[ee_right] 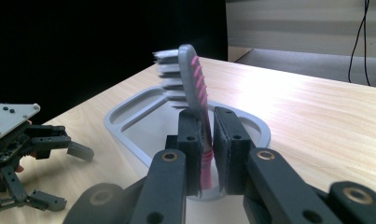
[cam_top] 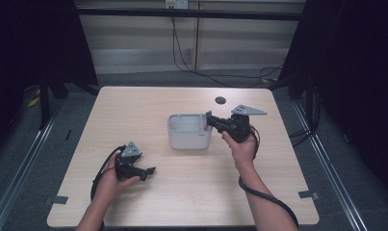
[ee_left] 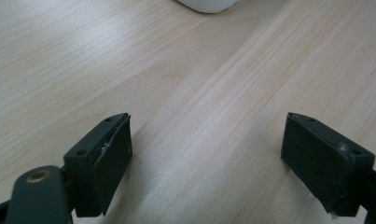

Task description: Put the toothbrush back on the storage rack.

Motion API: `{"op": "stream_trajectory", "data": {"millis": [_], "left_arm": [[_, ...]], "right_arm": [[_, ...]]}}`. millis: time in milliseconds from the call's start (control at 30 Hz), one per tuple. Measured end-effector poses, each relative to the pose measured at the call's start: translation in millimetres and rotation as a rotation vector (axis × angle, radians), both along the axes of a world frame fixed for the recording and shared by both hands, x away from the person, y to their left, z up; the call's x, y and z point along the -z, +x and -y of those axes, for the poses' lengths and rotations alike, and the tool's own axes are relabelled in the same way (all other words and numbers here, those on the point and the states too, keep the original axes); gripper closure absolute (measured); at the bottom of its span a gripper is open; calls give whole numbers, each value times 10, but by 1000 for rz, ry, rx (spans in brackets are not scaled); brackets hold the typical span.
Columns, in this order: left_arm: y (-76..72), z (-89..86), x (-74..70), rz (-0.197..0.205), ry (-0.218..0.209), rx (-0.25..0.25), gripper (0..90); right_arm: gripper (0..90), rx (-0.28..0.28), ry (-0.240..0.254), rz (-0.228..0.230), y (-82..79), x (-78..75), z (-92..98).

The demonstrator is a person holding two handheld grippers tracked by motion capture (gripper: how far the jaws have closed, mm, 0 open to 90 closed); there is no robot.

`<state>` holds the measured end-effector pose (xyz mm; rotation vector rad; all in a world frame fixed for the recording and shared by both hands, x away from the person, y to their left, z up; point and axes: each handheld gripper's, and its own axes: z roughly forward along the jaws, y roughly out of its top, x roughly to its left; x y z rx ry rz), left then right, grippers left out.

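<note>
A toothbrush with a grey head, white bristles and a pink-ribbed handle stands upright in my right gripper, which is shut on its handle. The brush sits just above the near rim of a pale grey divided holder. In the high view the right gripper is at the holder's right edge, with a bit of pink brush showing there. My left gripper lies low on the table front left, open and empty, its jaws wide apart over bare wood.
The holder's rounded corner lies ahead of the left gripper. A dark round hole sits in the wooden table behind the holder. Cables run across the floor beyond the far edge.
</note>
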<state>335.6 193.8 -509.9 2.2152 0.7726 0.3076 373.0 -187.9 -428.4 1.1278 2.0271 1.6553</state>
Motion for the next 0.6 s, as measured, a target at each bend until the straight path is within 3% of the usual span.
{"op": "stream_trajectory", "data": {"millis": [600], "left_arm": [[2,-2,-1,3,3,1,161]], "right_arm": [[754,7,-13,7,-36,-6,50]]}}
